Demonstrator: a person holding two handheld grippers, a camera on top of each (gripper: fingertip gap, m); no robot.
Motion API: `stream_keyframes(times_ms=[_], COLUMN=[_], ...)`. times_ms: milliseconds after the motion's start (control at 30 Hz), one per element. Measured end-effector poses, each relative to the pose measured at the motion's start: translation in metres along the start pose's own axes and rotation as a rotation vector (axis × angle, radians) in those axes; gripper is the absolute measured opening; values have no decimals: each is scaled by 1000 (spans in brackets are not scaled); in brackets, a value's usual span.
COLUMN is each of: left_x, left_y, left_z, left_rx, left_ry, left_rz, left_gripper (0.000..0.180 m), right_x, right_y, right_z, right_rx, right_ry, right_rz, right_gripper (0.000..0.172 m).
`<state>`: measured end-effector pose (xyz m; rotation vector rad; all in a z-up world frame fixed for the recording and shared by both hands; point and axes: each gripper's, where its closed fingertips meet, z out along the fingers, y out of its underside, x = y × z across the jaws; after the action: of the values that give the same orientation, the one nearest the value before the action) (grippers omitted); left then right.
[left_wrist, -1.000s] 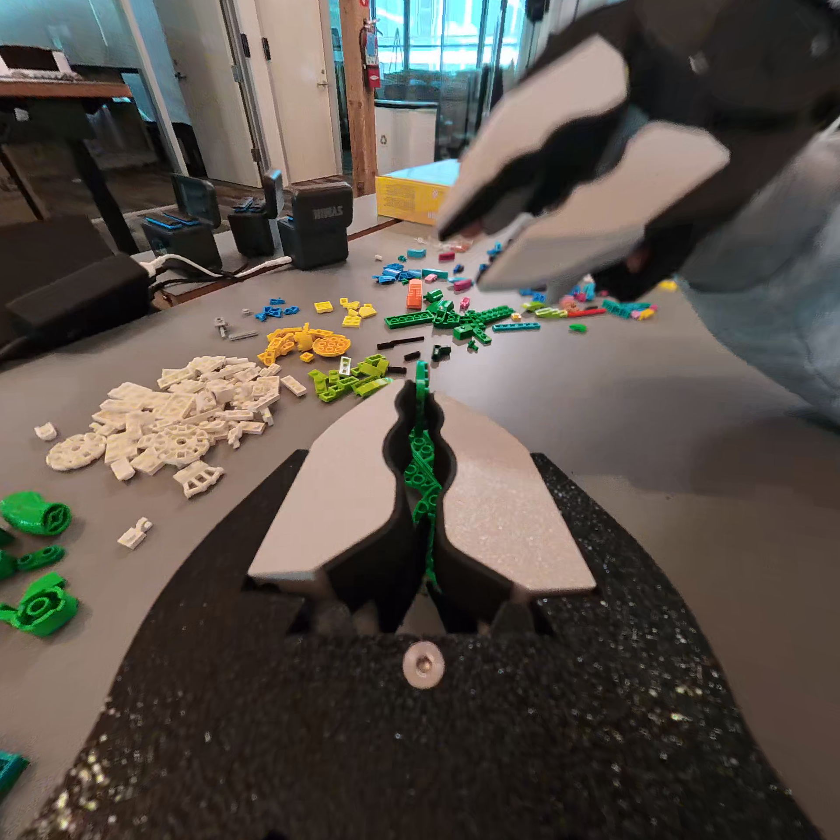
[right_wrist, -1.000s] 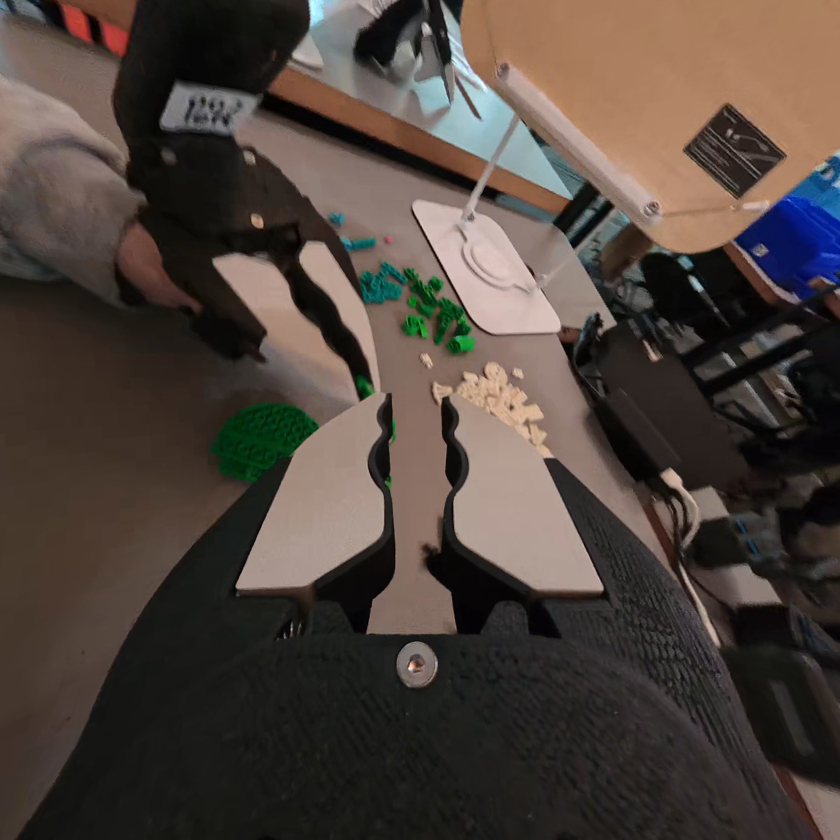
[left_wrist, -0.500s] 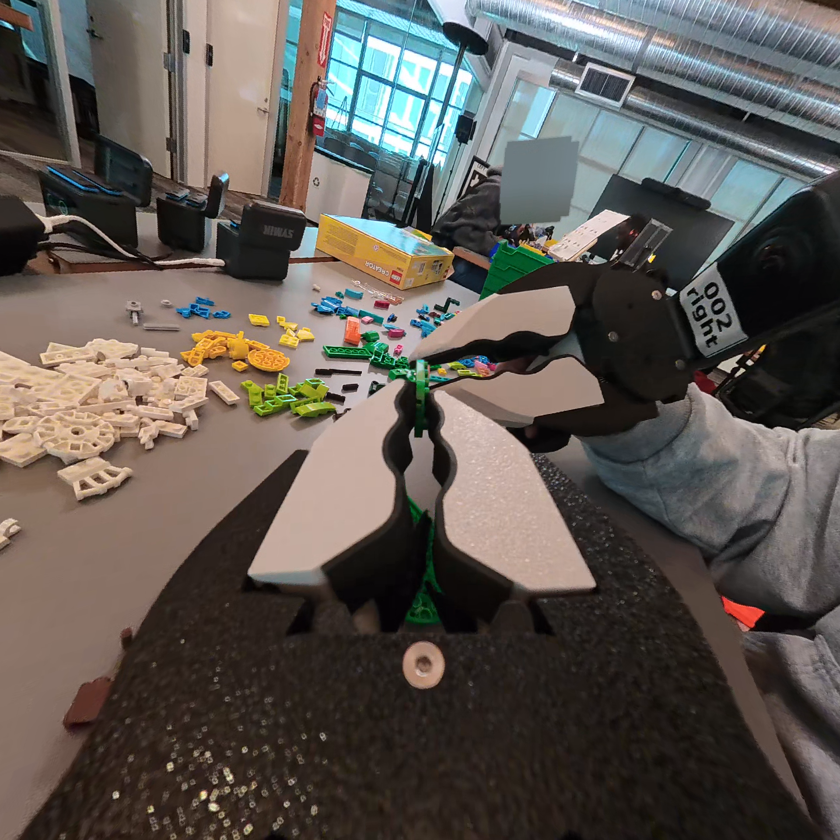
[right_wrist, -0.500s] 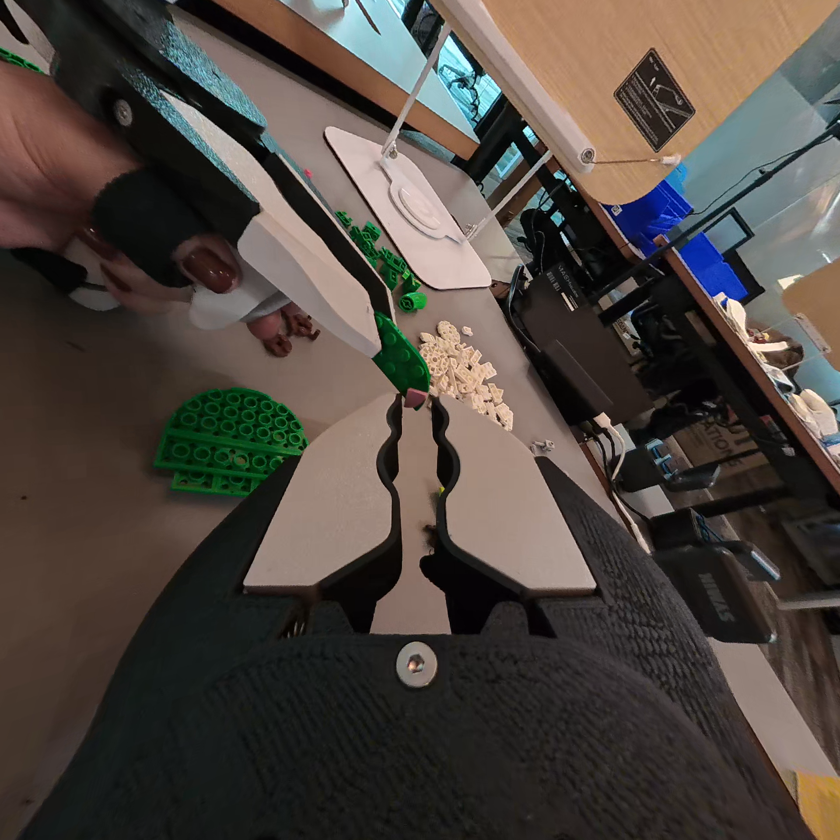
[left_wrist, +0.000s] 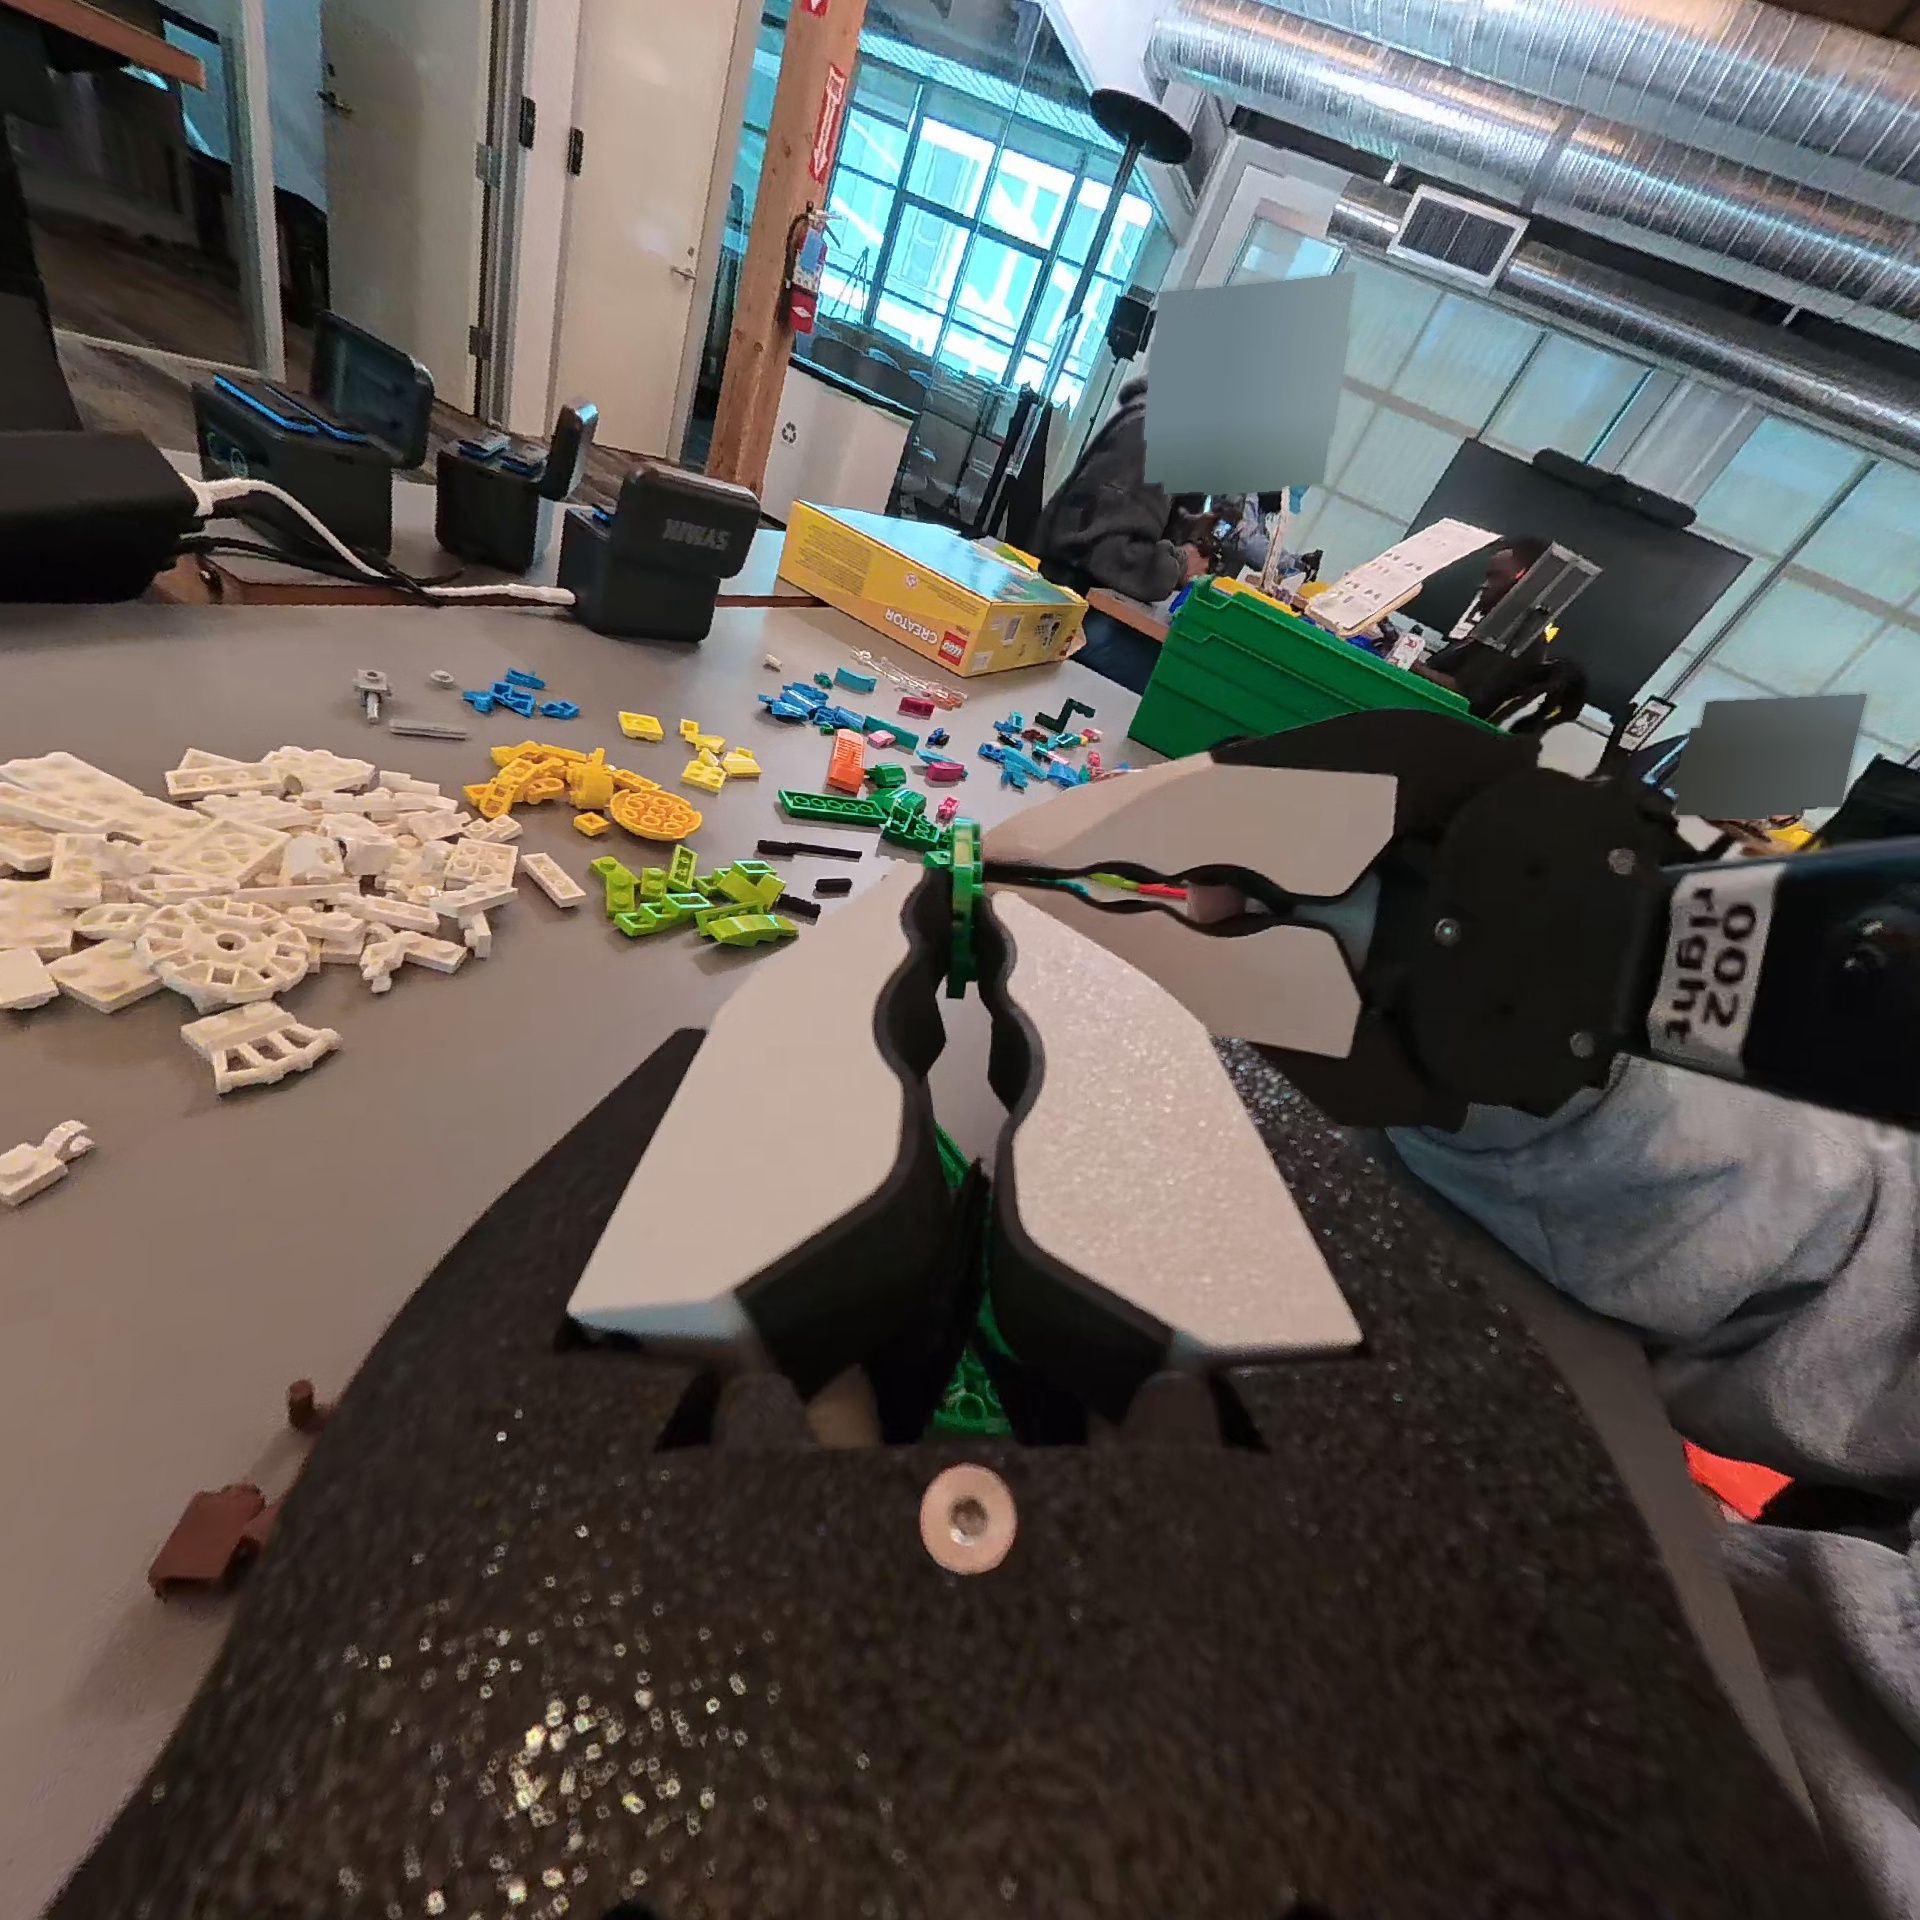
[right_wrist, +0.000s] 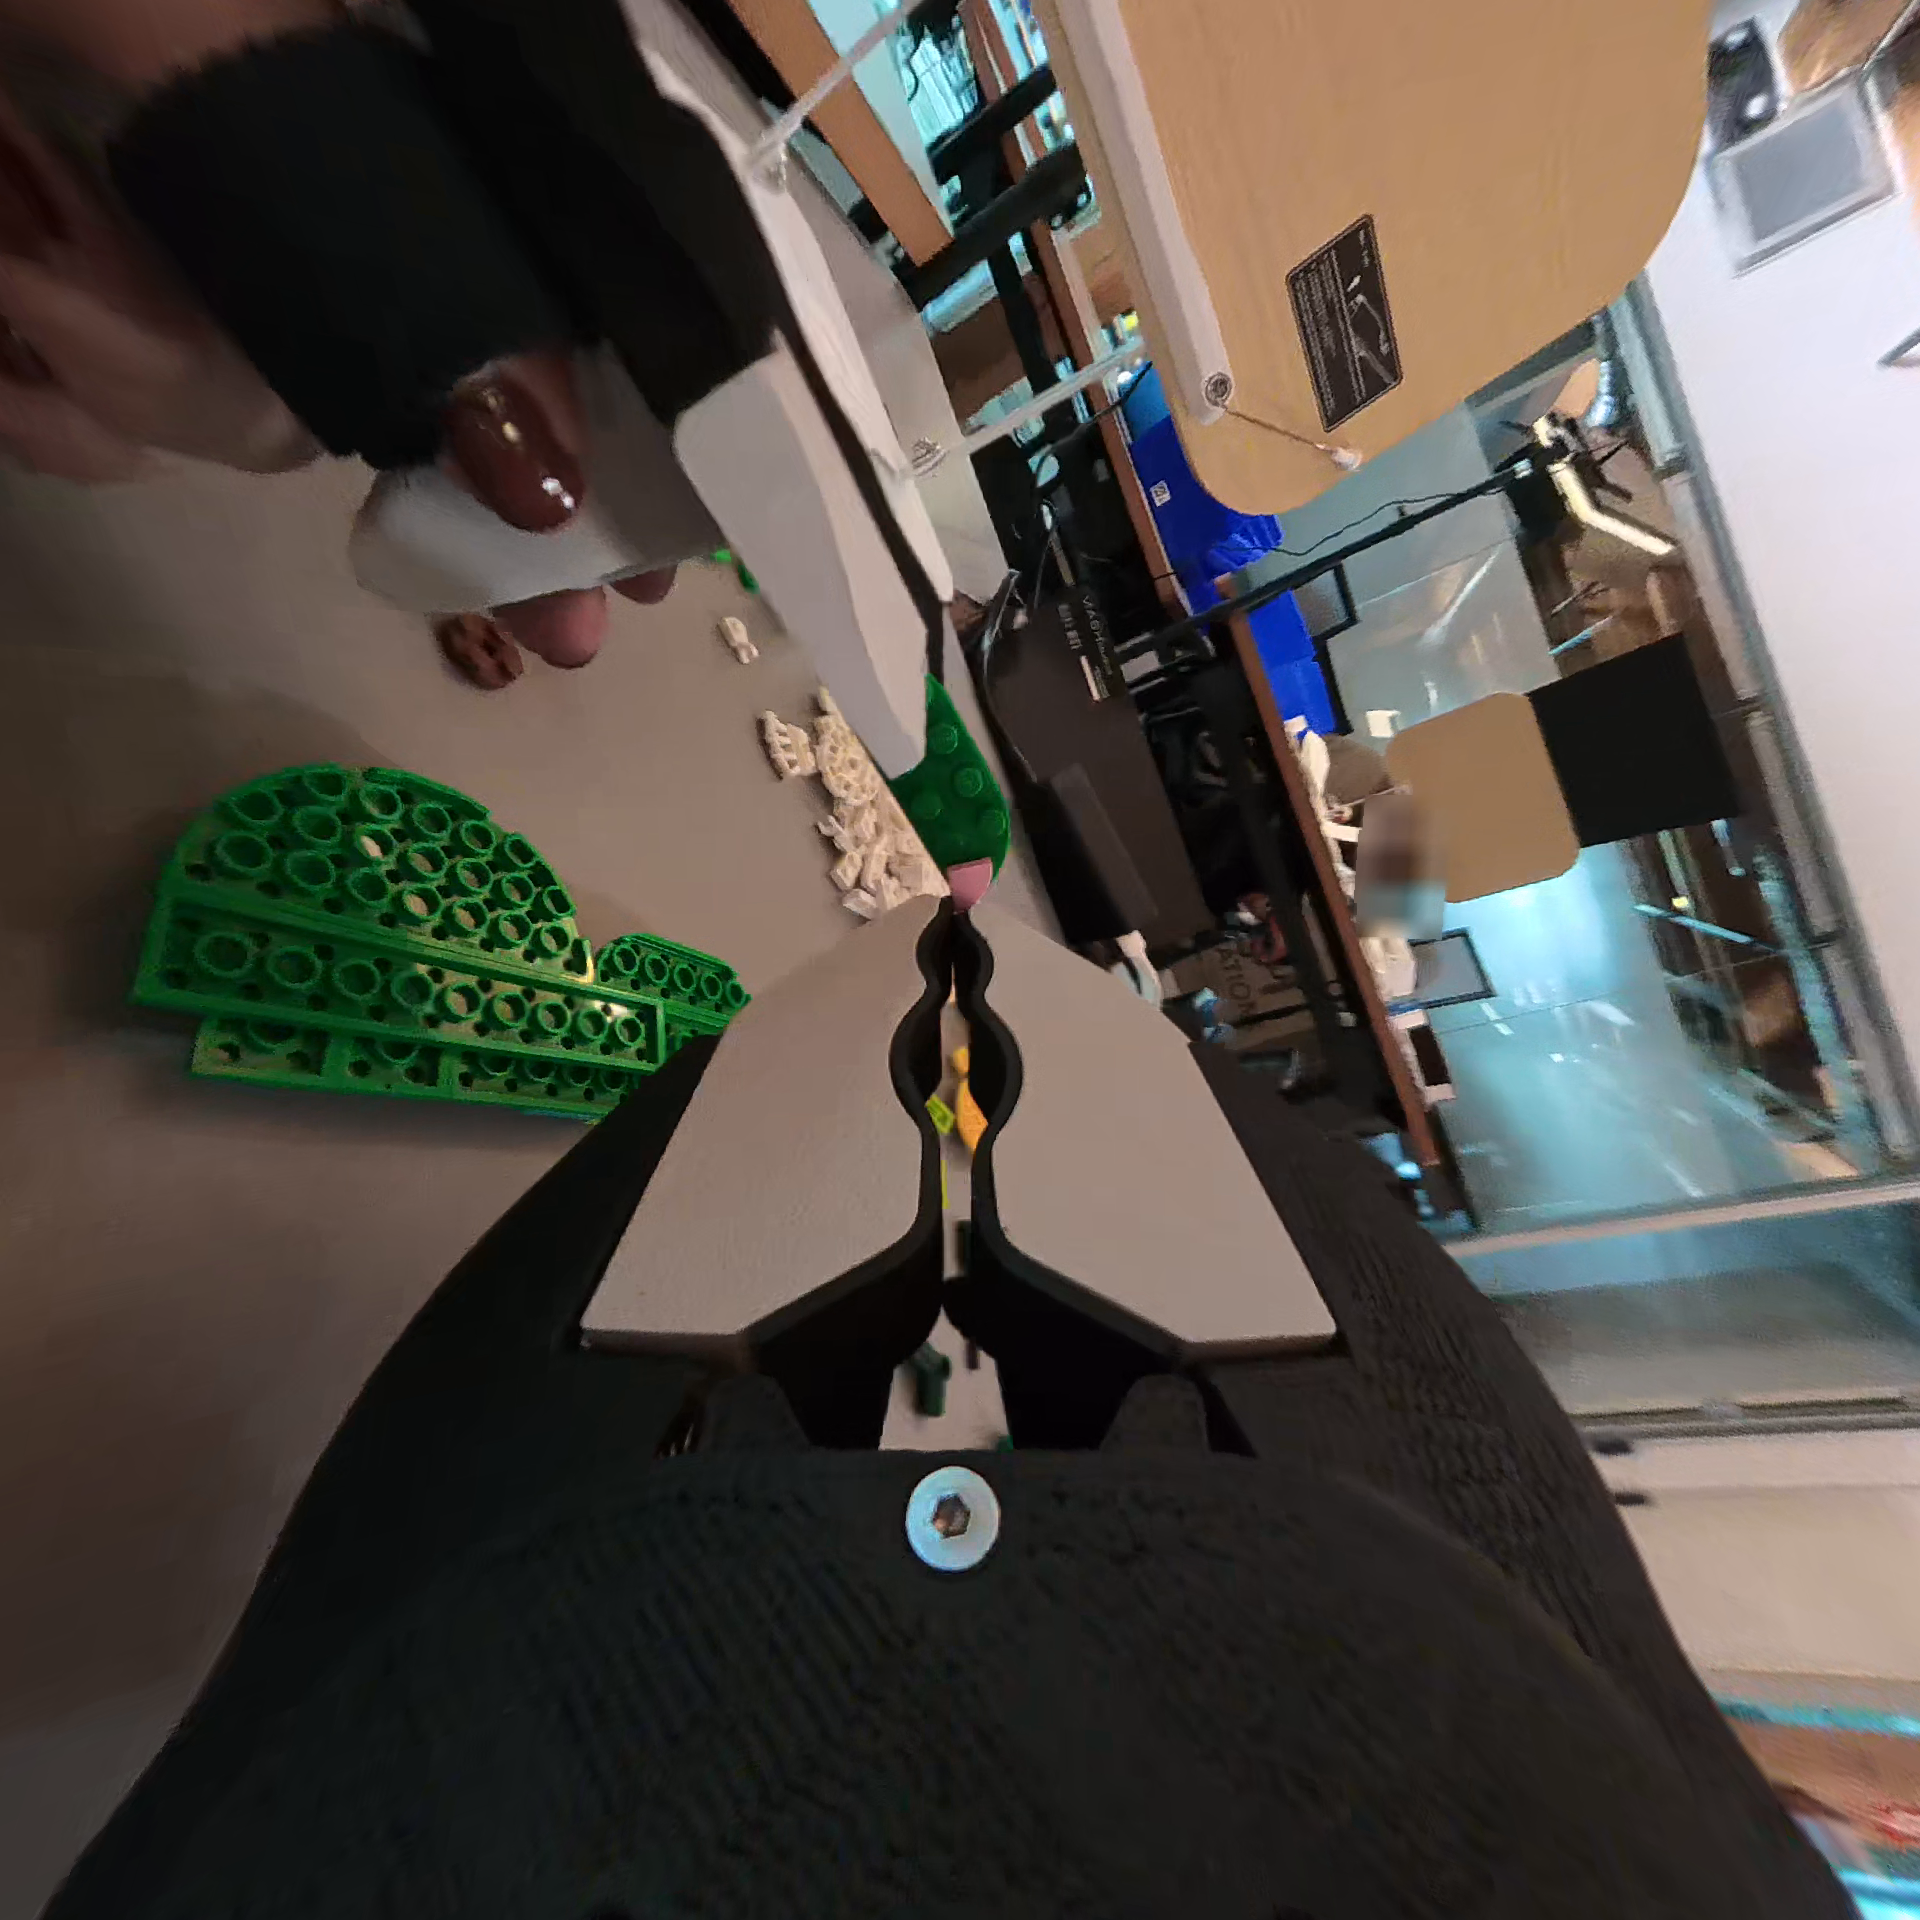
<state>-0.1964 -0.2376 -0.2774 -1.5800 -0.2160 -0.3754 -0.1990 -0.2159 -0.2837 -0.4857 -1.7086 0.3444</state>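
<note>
My left gripper (left_wrist: 958, 896) is shut on a thin green plate (left_wrist: 966, 847), held edge-on above the grey table (left_wrist: 436, 1143). In the right wrist view the plate's rounded, studded end (right_wrist: 951, 790) sticks out past the left finger (right_wrist: 831, 582). A small pink piece (right_wrist: 968, 881) sits at that end of the plate. My right gripper (right_wrist: 954, 916) is shut, with its tips pinching the pink piece's lower edge. In the left wrist view the right gripper (left_wrist: 987, 864) comes in from the right, tips against the plate. The pink piece is hidden there.
A large green half-round plate assembly (right_wrist: 384, 935) lies on the table. Sorted piles lie beyond: white (left_wrist: 208, 873), yellow (left_wrist: 592, 790), lime (left_wrist: 696, 894). A yellow box (left_wrist: 925, 603), a green bin (left_wrist: 1278, 675) and black chargers (left_wrist: 655, 561) stand farther back. Only a small space, under 4 cm, lies between the two pairs of fingers.
My right gripper came in open from above, reached the end of the green plate and closed there on the pink piece. My left gripper kept hold of the plate and tilted upward.
</note>
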Motion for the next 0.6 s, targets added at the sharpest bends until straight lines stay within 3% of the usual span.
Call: stream_keyframes(times_ms=[167, 333, 600], left_x=[1, 3, 8], left_y=[2, 4, 13], left_z=[1, 2, 4], left_rx=[-9, -28, -94], left_ry=[6, 13, 11], left_rz=[0, 25, 180], left_gripper=[5, 5, 5], right_x=[0, -2, -11], right_y=[-4, -1, 7], right_z=[-2, 0, -9], right_rx=[46, 34, 72], right_ry=[-46, -43, -287], right_rz=[105, 63, 279], right_gripper=[11, 6, 3])
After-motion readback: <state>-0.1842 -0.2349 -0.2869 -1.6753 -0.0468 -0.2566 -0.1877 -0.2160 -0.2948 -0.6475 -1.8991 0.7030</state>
